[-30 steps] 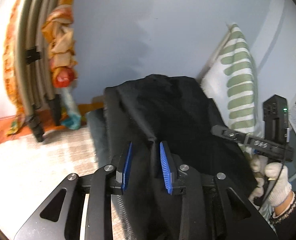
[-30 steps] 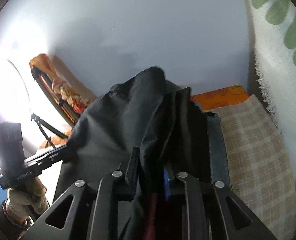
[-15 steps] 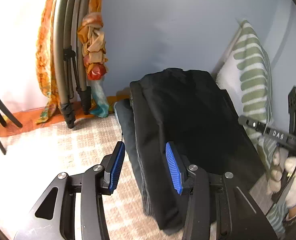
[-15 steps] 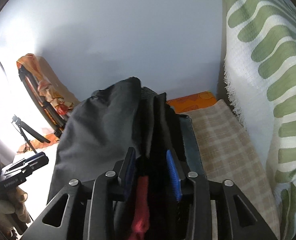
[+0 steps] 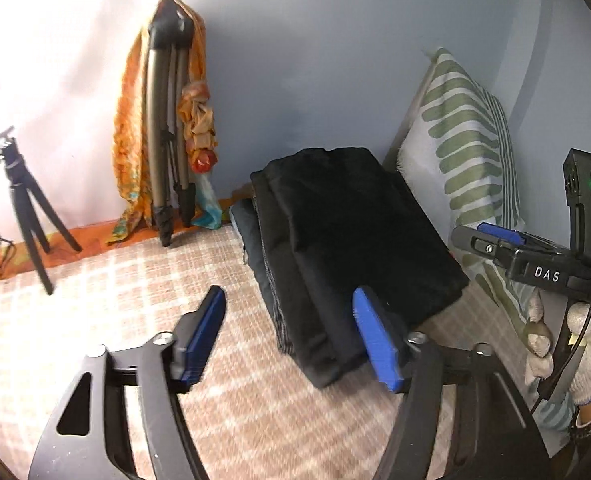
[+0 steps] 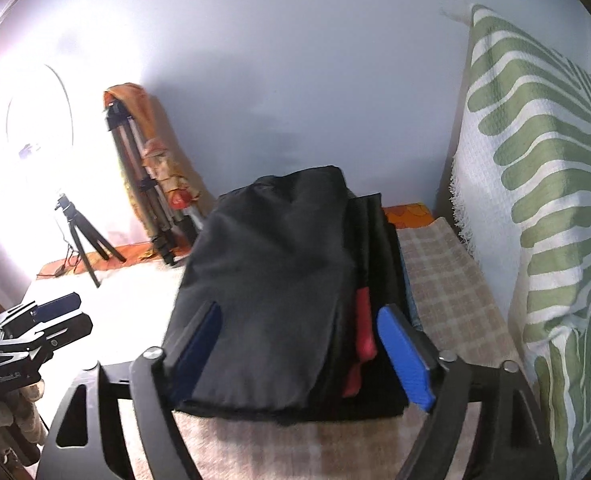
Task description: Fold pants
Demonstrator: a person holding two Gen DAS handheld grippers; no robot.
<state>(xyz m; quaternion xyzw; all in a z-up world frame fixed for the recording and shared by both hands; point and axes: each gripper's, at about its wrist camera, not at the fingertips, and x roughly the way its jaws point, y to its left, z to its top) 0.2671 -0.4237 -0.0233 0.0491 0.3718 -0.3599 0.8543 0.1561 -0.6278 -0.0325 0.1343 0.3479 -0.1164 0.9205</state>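
Black folded pants [image 5: 347,240] on stack, left gripper [image 5: 291,340] agape, right gripper [image 6: 307,356] agape

left wrist view: sits low behind the left gripper [image 5: 291,340], looking along its fingers toward the wall, close to the folded pants [image 5: 351,240]
right wrist view: same deal behind the right gripper [image 6: 299,352], right up on the pants [image 6: 271,280], angled a bit leftward
shared: pants, tripod [image 5: 167,132] [image 6: 135,184], striped cushion [image 5: 467,152] [image 6: 543,184], and each view catches the other gripper
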